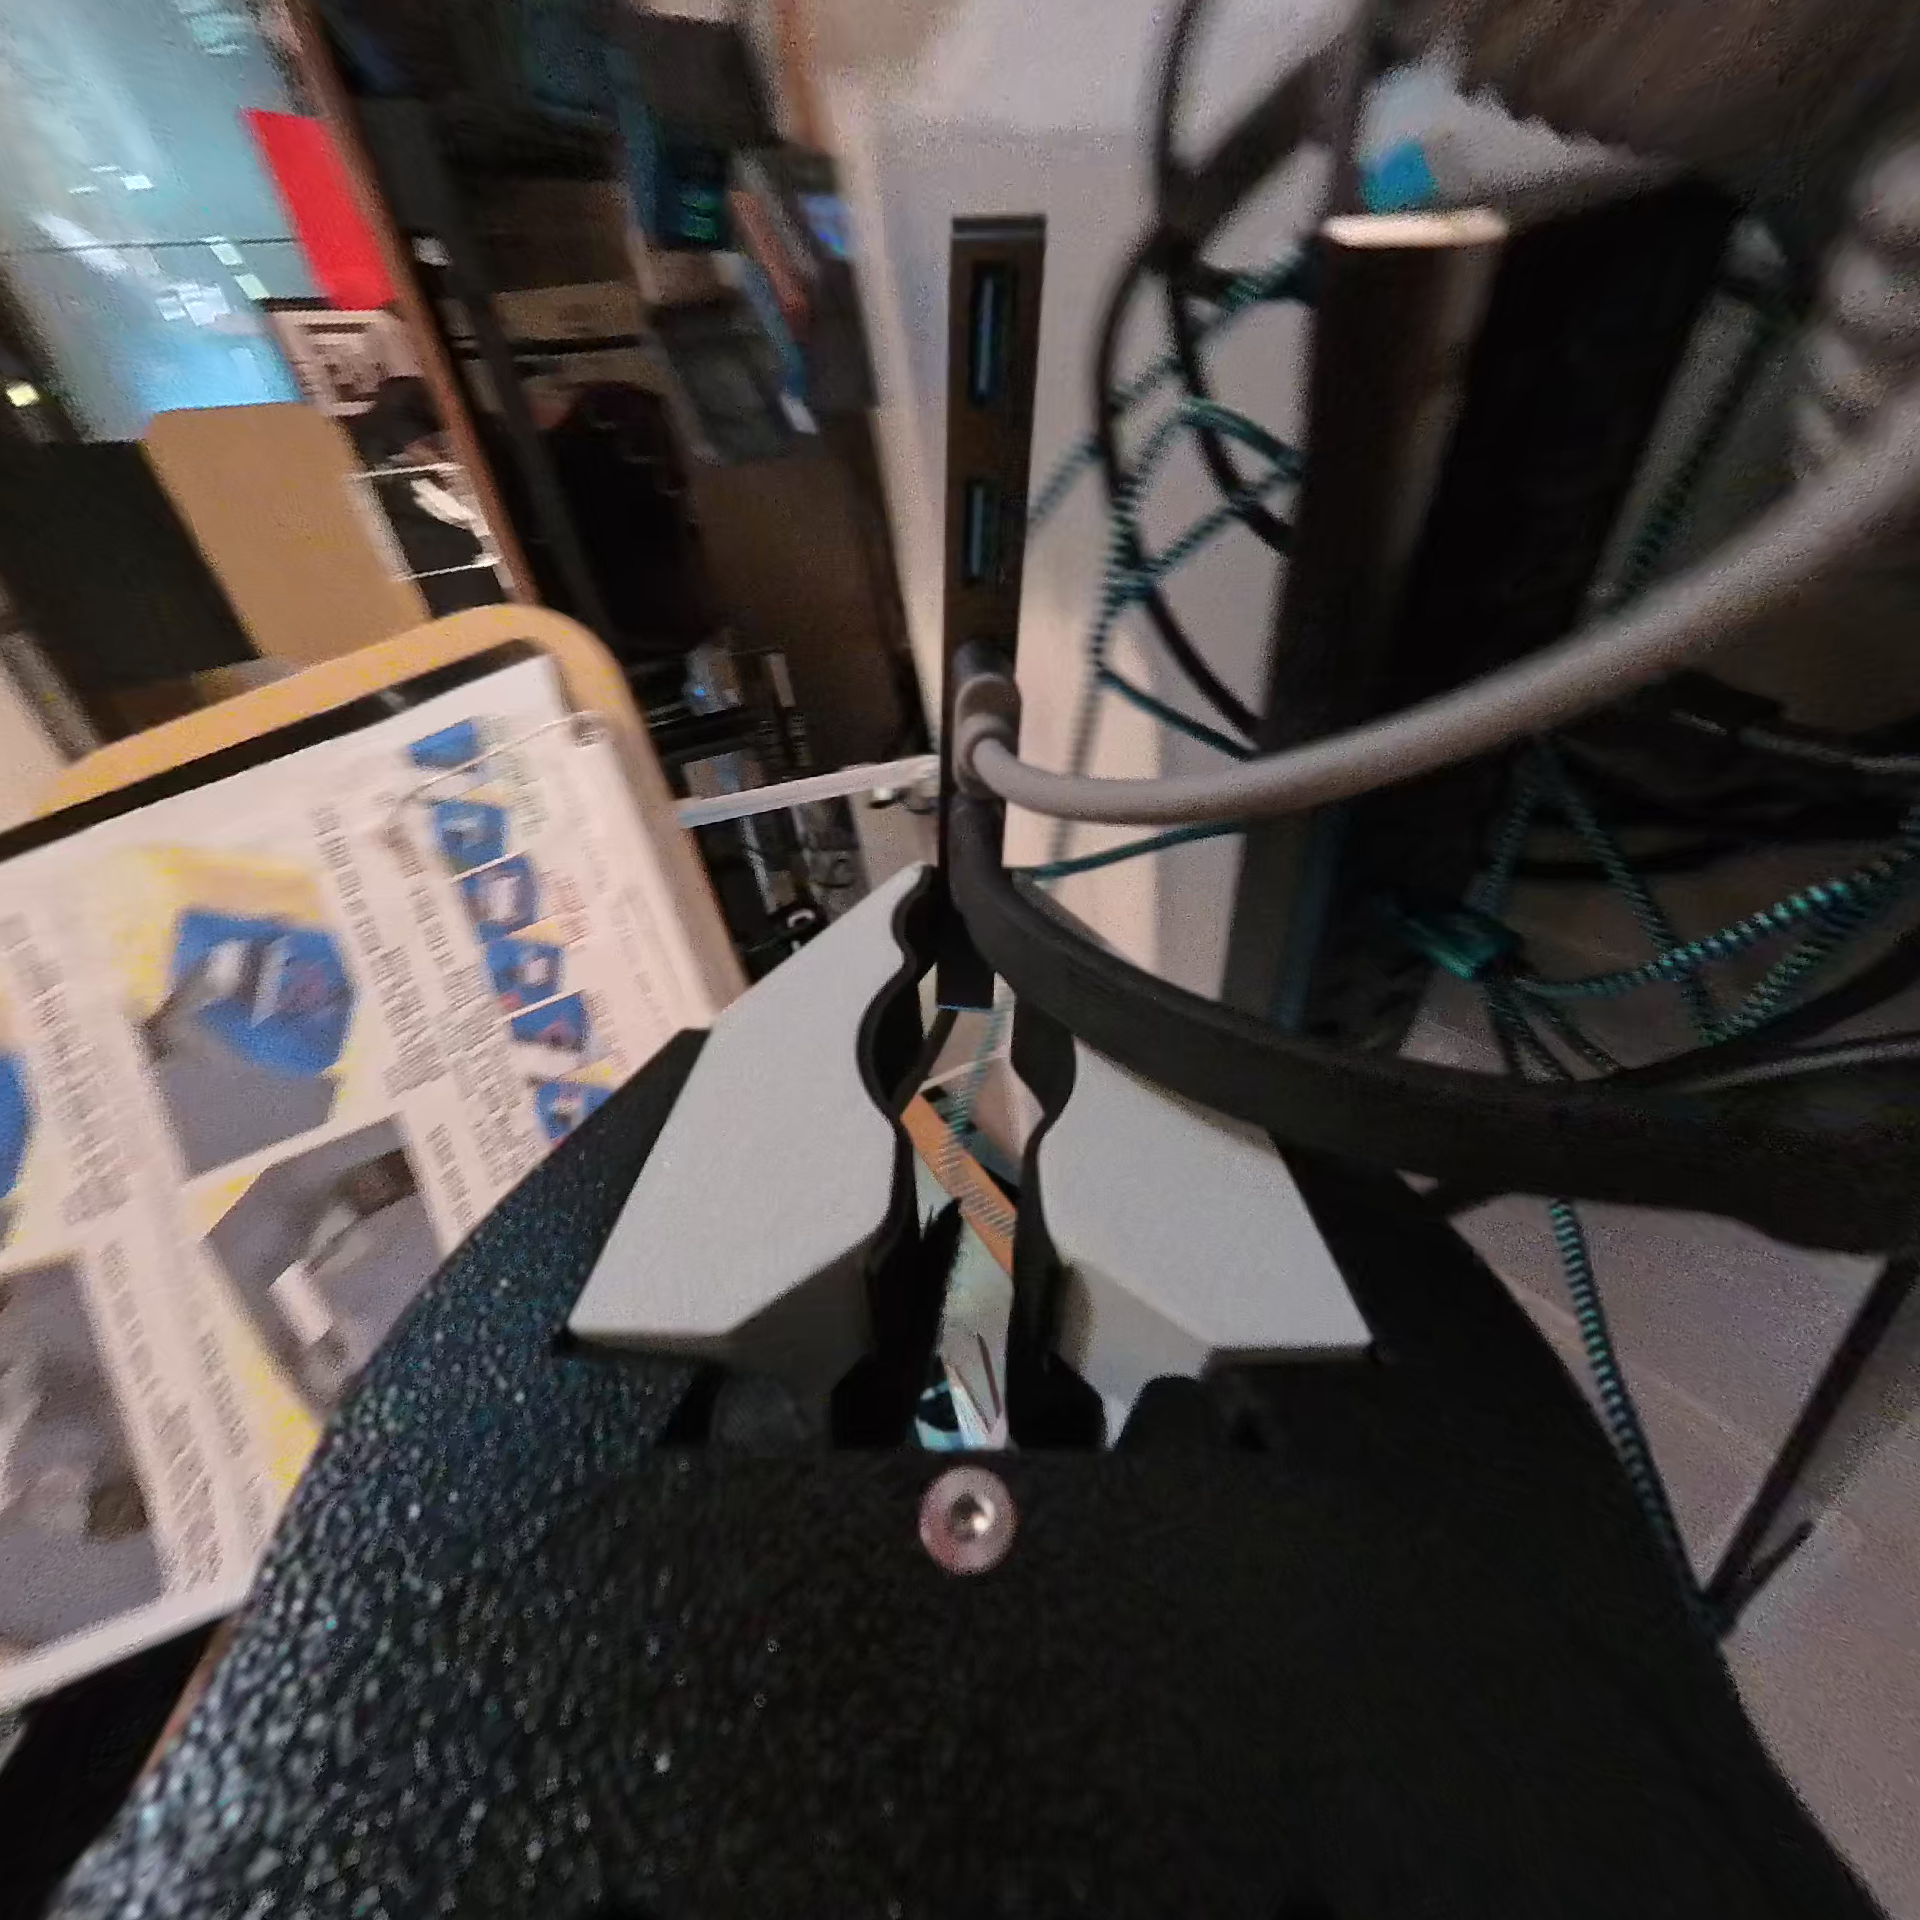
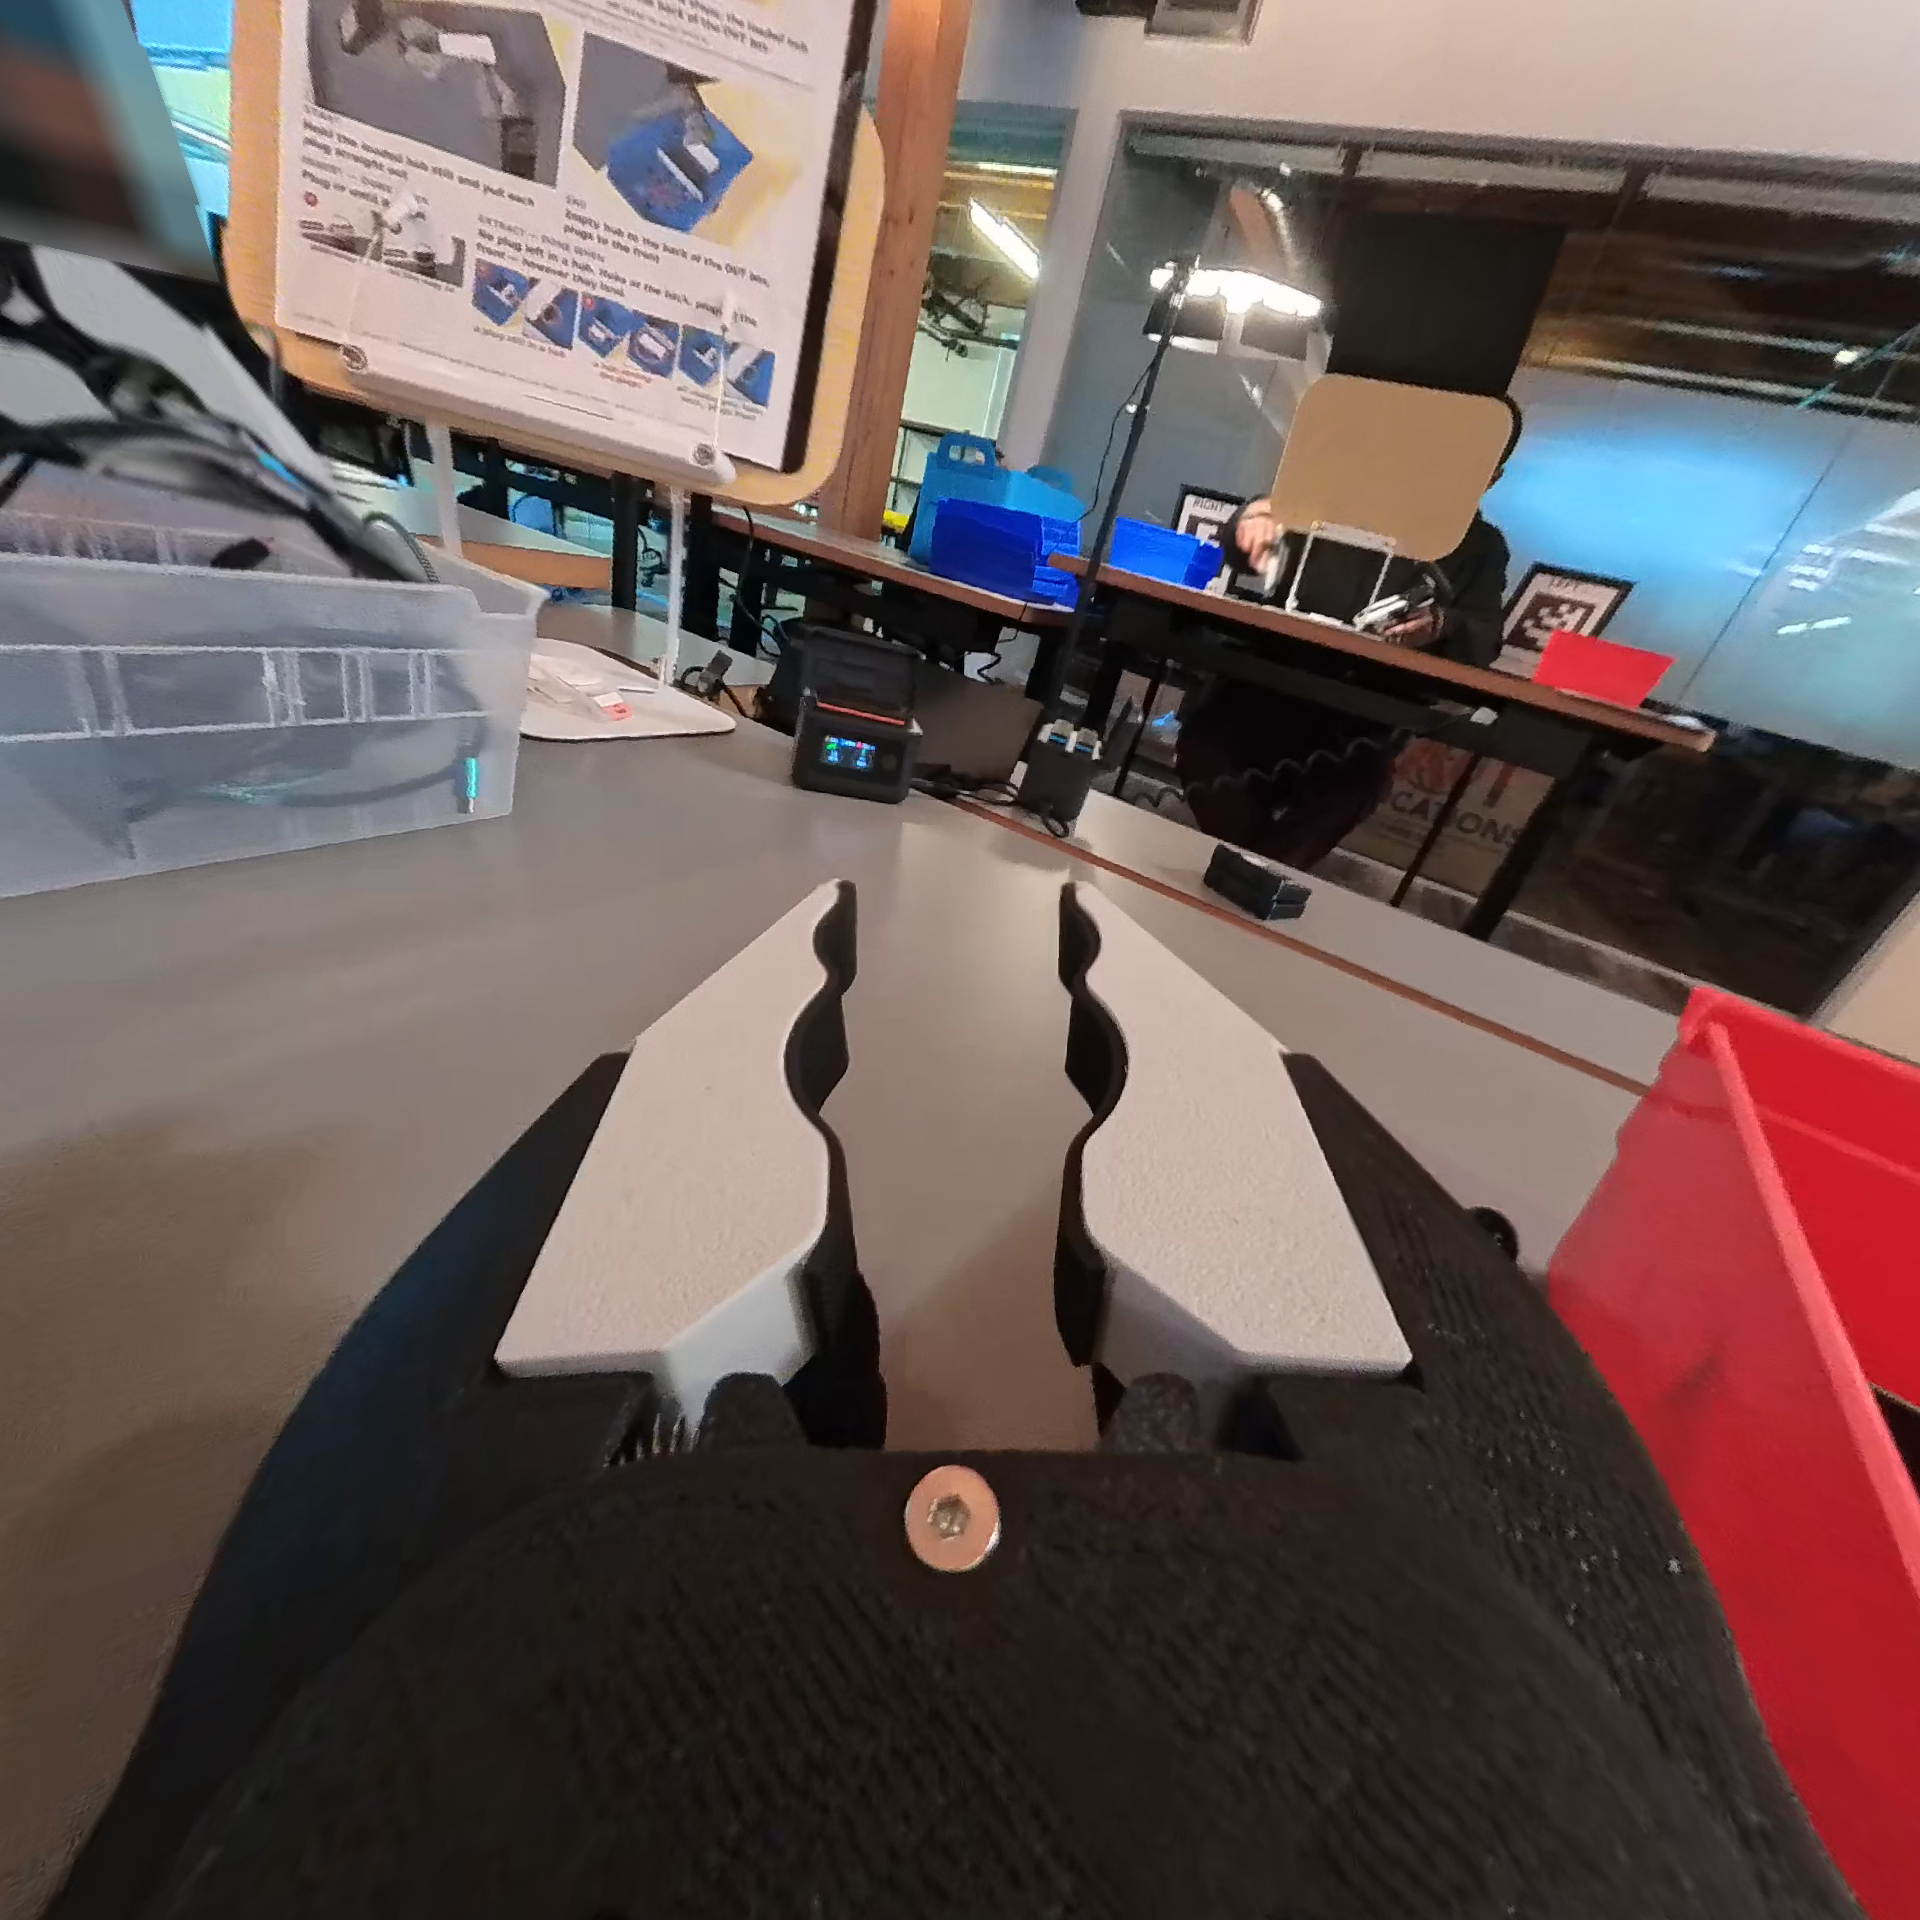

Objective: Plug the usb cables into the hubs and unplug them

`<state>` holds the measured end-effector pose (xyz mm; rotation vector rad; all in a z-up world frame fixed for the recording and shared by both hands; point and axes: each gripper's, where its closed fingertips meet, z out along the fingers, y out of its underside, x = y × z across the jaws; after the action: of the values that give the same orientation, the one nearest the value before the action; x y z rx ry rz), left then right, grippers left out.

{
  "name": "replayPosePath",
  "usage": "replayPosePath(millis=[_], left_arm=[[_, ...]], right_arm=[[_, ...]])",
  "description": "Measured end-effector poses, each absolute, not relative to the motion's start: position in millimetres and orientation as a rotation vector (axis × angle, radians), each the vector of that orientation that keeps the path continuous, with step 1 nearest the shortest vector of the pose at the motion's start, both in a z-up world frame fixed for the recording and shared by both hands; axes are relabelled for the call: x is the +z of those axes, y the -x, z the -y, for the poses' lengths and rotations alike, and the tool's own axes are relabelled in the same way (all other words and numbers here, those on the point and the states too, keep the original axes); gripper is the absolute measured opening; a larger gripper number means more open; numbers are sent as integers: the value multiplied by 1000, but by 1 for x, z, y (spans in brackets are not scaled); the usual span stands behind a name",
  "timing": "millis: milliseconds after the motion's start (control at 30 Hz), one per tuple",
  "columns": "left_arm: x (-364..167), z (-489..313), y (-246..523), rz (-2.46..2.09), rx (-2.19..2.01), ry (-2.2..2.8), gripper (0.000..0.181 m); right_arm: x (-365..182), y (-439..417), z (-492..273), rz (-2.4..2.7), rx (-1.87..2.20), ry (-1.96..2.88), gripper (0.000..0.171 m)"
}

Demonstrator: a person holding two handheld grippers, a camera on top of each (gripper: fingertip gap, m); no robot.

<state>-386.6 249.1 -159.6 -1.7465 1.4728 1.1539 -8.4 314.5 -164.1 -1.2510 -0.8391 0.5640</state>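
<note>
My left claw (image 1: 961,997) pinches the lower end of a black hub (image 1: 992,436), raised edge-on with grey cable (image 1: 1351,748) and black cable (image 1: 1299,1049) plugged in, teal cords (image 1: 1683,945) tangled behind; my right claw (image 2: 958,904) gapes empty over the grey bench (image 2: 312,1039), clear bin (image 2: 239,707) left, red bin (image 2: 1766,1299) right

Grey table (image 2: 312,997) carries a clear plastic bin (image 2: 249,717) at left; a red bin (image 2: 1766,1351) at right; a small black display unit (image 2: 854,746) and a flat black block (image 2: 1255,881) farther back.
</note>
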Motion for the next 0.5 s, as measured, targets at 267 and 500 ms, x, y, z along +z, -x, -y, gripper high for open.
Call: replayPosePath(millis=[267, 500], left_arm=[[51, -232, 351, -1056, 1210, 1483, 5], [252, -240, 283, -946, 1274, 1255, 5]], right_arm=[[-162, 11, -311, 843, 586, 1225, 35], [-164, 19, -302, 922, 489, 1166, 28]])
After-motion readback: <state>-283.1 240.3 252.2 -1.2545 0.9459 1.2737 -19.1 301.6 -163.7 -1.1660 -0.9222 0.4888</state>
